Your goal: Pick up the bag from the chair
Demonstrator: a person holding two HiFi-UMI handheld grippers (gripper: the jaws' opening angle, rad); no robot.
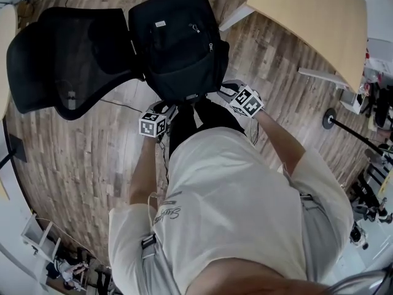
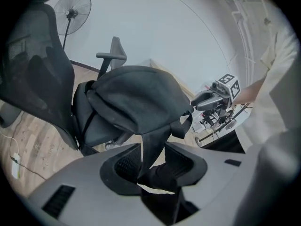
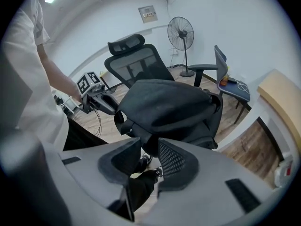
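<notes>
Head view showed the bag (image 1: 178, 42) on the chair (image 1: 61, 60). At the chair's front, the left claw (image 2: 153, 155) and the right claw (image 3: 149, 150) pinched the bag.

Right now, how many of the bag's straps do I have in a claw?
2. One shoulder strap is pinched in the left claw, the other strap in the right claw; both run up to the bag.

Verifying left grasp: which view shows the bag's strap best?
Left gripper view: the strap runs from the bag down between the jaws of the left gripper. Head view shows only the bag's top; right gripper view its far side, strap unclear.
</notes>
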